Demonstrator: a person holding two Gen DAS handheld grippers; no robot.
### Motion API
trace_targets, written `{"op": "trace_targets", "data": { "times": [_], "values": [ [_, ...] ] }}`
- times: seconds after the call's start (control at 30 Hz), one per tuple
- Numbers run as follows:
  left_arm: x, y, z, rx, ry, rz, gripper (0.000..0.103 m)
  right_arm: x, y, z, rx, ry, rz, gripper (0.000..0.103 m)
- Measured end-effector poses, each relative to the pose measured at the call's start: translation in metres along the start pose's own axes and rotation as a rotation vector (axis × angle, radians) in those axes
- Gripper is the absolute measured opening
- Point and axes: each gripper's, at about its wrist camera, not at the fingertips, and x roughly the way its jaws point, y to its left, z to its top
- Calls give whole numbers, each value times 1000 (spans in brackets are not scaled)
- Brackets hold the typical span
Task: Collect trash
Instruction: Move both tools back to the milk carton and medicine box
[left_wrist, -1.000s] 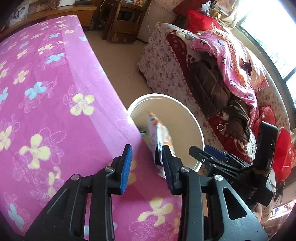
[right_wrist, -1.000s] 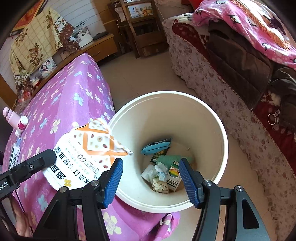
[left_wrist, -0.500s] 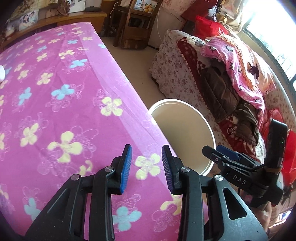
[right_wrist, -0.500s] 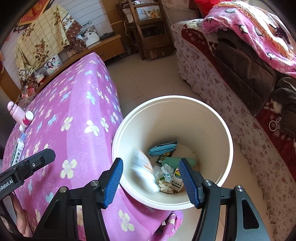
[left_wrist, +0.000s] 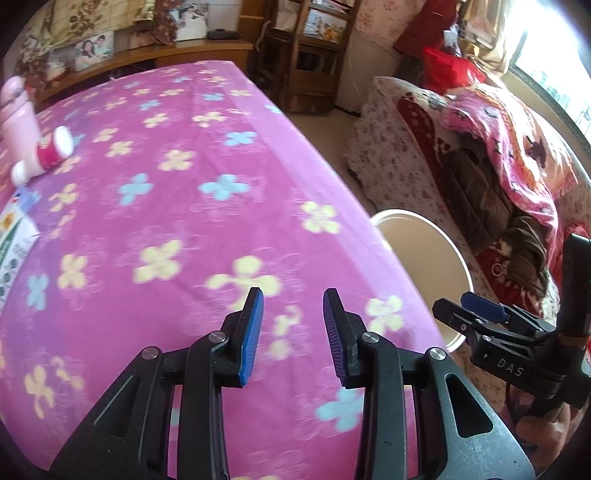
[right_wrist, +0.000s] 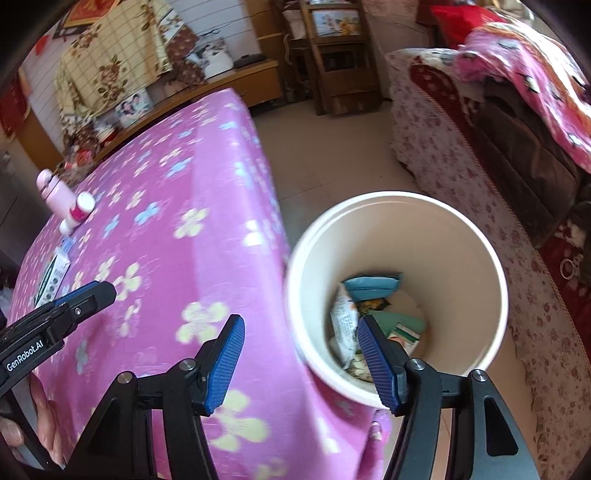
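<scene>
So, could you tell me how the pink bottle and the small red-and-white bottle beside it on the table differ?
The pink bottle stands upright and is taller; the red-and-white bottle lies on its side against its base. The pink bottle is one pale colour, while the red-and-white bottle has a red label band on a white body. Both sit at the far corner of the flowered tablecloth.

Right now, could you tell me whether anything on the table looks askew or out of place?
One thing: a small white-capped bottle lies tipped on its side against the upright pink bottle at the far corner of the pink floral tablecloth. Nothing looks spilled.
</scene>
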Motion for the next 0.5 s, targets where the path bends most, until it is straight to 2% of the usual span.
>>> {"op": "trace_targets", "data": {
  "times": [0.1, 0.17, 0.33, 0.43, 0.5],
  "values": [
    [-11, 27, -4, -28, -7, 26, 35, 4, 26, 0, -39, 6, 29, 65],
    [-20, 47, -6, -47, -16, 44, 47, 7, 44, 0, -64, 12, 50, 65],
    [-49, 109, -9, -82, -41, 113, 50, 19, 93, 1, -133, 34, 105, 65],
    [-67, 151, -8, -102, -56, 160, 60, 24, 119, 1, -174, 36, 127, 65],
    [-76, 175, -7, -114, -63, 190, 62, 26, 136, 0, -195, 40, 144, 65]
  ]
}}
